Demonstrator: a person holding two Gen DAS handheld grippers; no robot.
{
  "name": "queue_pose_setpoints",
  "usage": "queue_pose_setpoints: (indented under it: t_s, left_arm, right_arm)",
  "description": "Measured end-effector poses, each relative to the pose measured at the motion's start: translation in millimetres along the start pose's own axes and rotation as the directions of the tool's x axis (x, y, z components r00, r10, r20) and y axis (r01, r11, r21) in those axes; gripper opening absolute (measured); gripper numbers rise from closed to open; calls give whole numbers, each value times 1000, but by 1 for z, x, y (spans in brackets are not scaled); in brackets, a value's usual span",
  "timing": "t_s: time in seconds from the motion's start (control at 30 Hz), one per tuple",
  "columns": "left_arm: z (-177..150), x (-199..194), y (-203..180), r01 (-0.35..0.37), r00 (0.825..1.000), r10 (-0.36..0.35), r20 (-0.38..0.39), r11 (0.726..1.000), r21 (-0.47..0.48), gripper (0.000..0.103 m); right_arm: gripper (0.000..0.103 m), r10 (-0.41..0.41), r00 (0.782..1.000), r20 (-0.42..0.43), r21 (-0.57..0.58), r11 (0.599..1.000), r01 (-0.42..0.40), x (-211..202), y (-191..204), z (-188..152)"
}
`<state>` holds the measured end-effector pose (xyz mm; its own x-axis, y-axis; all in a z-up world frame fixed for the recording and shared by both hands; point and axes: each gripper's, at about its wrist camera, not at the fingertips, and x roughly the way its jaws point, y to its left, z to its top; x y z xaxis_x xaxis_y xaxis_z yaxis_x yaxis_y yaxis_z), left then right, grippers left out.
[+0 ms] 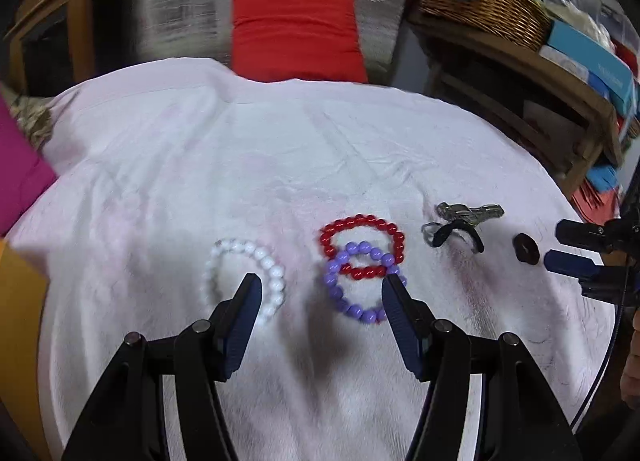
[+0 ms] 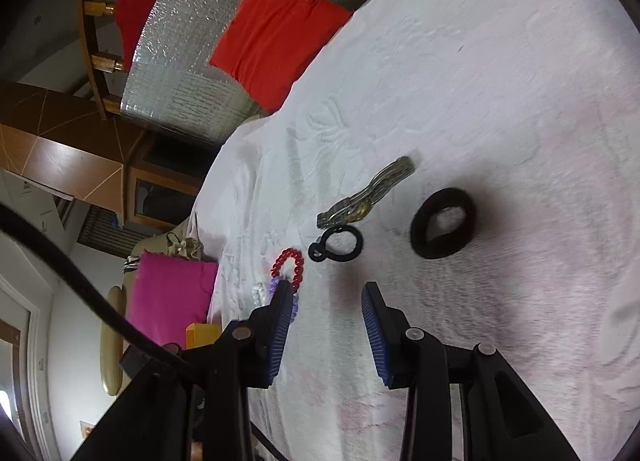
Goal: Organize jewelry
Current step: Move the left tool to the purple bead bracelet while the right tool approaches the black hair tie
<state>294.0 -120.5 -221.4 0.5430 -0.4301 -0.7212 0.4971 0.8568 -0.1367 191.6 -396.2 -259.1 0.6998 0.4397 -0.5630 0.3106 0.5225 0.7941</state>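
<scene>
On the white cloth [image 1: 200, 165] lie a white bead bracelet [image 1: 269, 269], a red bead bracelet [image 1: 362, 223] overlapping a purple bead bracelet [image 1: 360, 311], a metal hair clip [image 1: 472, 211], a thin black hair tie [image 1: 460, 231] and a thick black scrunchie [image 1: 526, 247]. My left gripper [image 1: 322, 287] is open and empty, hovering between the white and purple bracelets. My right gripper [image 2: 326, 293] is open and empty, just short of the thin hair tie [image 2: 338, 245], with the scrunchie [image 2: 442, 223] and clip [image 2: 368, 193] beyond; the red bracelet [image 2: 288, 265] lies to its left.
A red cushion [image 1: 296, 37] leans on silver foil at the back. A wicker basket [image 1: 484, 1] and boxes sit on a wooden shelf at the right. A magenta cushion [image 2: 172, 293] lies off the cloth's left edge.
</scene>
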Motion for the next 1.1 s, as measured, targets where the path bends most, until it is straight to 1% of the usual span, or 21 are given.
queue_pose_setpoints:
  t_s: [0.1,0.13,0.2,0.23,0.33,0.37,0.43,0.47,0.53,0.57,0.63,0.7,0.8,0.83,0.9,0.93,1.0,1.1]
  left_arm:
    - [6,11,-1,10,1000,-10,-14,1000,20,63]
    - [7,13,-1,10,1000,-9,-16,1000,28,59]
    - [10,19,0,36,999,-36,-25,999,24,52]
    - [11,21,0,51,998,-50,-30,998,26,51]
    - [12,27,-5,46,998,-43,-50,997,59,51]
    - [12,30,-5,58,997,-55,-60,997,57,50]
    - [11,32,-6,81,994,-76,-79,995,61,42]
    - [11,34,-7,85,993,-79,-91,994,68,40]
    - [9,37,-7,100,989,-92,-113,993,66,30]
    - [8,40,-8,110,987,-101,-128,992,62,28]
    - [6,43,-9,113,985,-102,-138,991,72,18]
    - [5,42,-12,117,984,-103,-142,989,87,13]
    - [4,39,-15,128,983,-116,-141,988,87,12]
    - [3,38,-16,134,982,-120,-143,987,87,9]
    - [0,36,-18,143,981,-129,-145,986,88,9]
    - [-1,34,-20,144,981,-130,-146,985,92,9]
    - [-2,30,-23,148,981,-132,-142,984,105,9]
    - [-5,24,-24,147,982,-132,-135,983,109,9]
  right_arm:
    - [39,1,1000,-8,-2,1000,-2,9,5,0]
    - [39,0,1000,-11,-5,1000,0,13,6,0]
    - [39,-5,1000,-17,-6,1000,5,18,8,1]
    - [39,-8,1000,-19,-6,1000,8,21,8,1]
    - [39,-17,1000,-18,-1,1000,17,30,8,5]
    - [39,-20,1000,-17,2,1000,20,32,8,7]
    - [39,-21,1000,-16,14,1000,21,37,6,10]
    - [39,-22,1000,-15,19,1000,22,39,6,11]
    - [39,-23,1000,-9,22,999,23,41,5,13]
    - [39,-23,1000,-5,23,999,23,42,6,15]
    - [39,-31,1000,2,24,999,31,44,5,18]
    - [39,-34,999,3,28,999,34,46,4,21]
    - [41,-46,999,-3,34,998,46,51,2,25]
    - [41,-49,999,-5,31,998,49,53,2,26]
    - [42,-55,998,-10,24,998,55,57,4,27]
    - [47,-65,998,-11,19,998,65,59,5,28]
    - [55,-85,996,3,11,996,85,60,7,29]
    - [56,-123,992,20,5,992,123,63,9,31]
